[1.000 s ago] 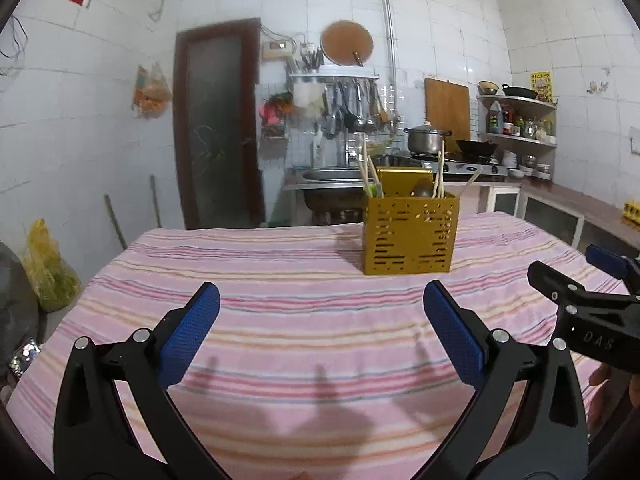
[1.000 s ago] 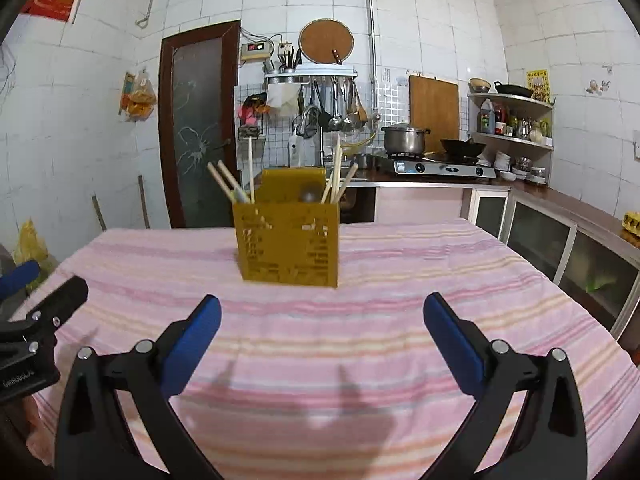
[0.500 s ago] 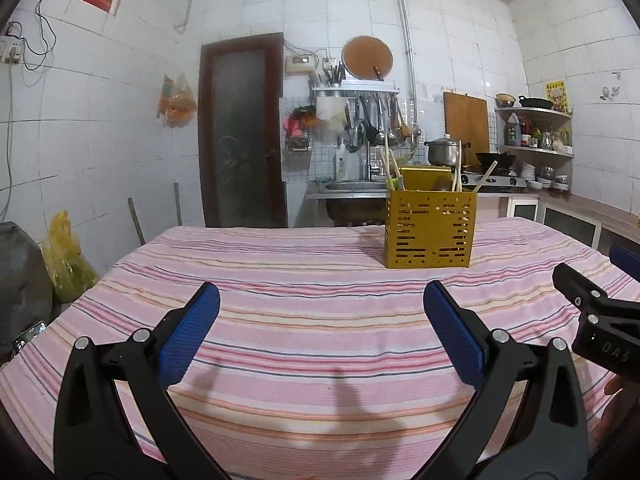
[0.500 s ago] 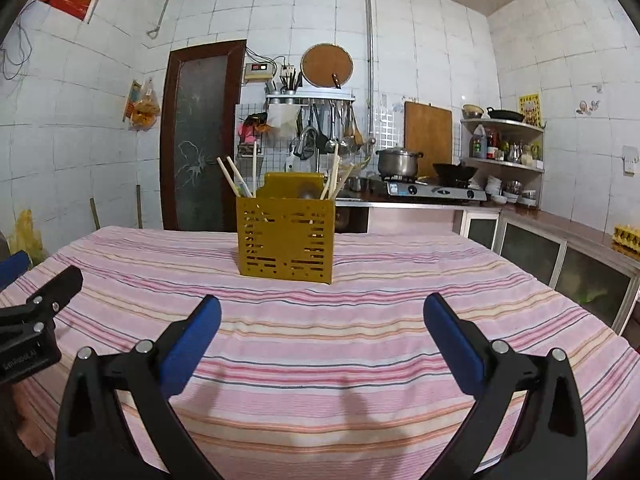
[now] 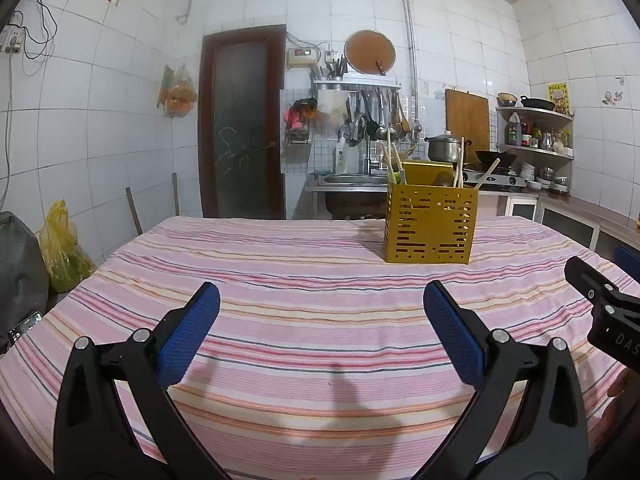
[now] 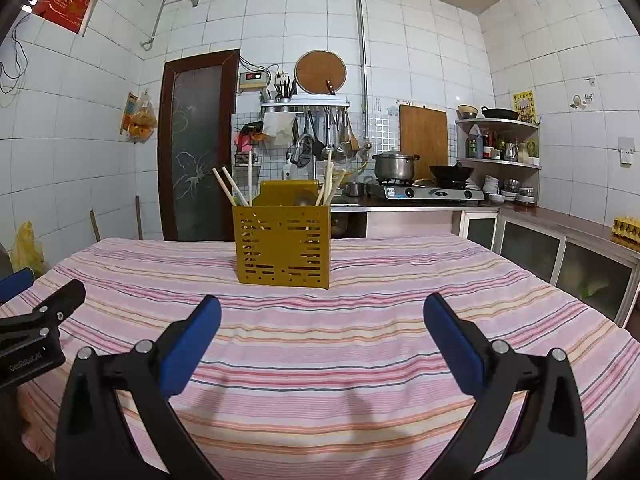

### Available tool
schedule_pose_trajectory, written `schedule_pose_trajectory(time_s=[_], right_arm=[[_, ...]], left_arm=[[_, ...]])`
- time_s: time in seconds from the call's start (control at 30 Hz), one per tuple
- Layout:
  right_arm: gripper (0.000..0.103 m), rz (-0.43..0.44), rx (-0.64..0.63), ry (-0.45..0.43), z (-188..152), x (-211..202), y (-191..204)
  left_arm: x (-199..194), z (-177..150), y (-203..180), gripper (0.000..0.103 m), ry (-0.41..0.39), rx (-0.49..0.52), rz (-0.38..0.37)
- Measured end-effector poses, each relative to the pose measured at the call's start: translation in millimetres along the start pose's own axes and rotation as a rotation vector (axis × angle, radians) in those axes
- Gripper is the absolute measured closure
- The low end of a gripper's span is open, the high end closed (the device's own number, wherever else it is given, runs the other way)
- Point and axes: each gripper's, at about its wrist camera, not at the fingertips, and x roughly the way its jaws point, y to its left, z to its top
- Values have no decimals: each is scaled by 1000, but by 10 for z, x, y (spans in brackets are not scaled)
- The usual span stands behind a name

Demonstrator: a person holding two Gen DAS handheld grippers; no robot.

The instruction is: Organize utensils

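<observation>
A yellow perforated utensil holder (image 6: pixel 283 245) stands upright on the pink striped tablecloth (image 6: pixel 360 344), just above centre in the right wrist view and right of centre in the left wrist view (image 5: pixel 430 226). Wooden chopsticks (image 6: pixel 227 186) and other utensil handles protrude from its top. The right gripper (image 6: pixel 322 318) sits at the lower frame with jaws spread wide, holding nothing. The left gripper (image 5: pixel 321 306) is likewise spread and empty, well apart from the holder. A steel pot (image 6: pixel 394 165) and a wok (image 6: pixel 450 172) occupy the stove behind.
</observation>
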Motion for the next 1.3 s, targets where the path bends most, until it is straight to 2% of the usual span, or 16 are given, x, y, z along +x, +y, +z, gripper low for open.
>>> schedule_pose_trajectory(time_s=[1.3], right_arm=[[4, -3, -16, 4, 7, -7, 36]], left_arm=[[-6, -24, 4, 5, -11, -3, -3]])
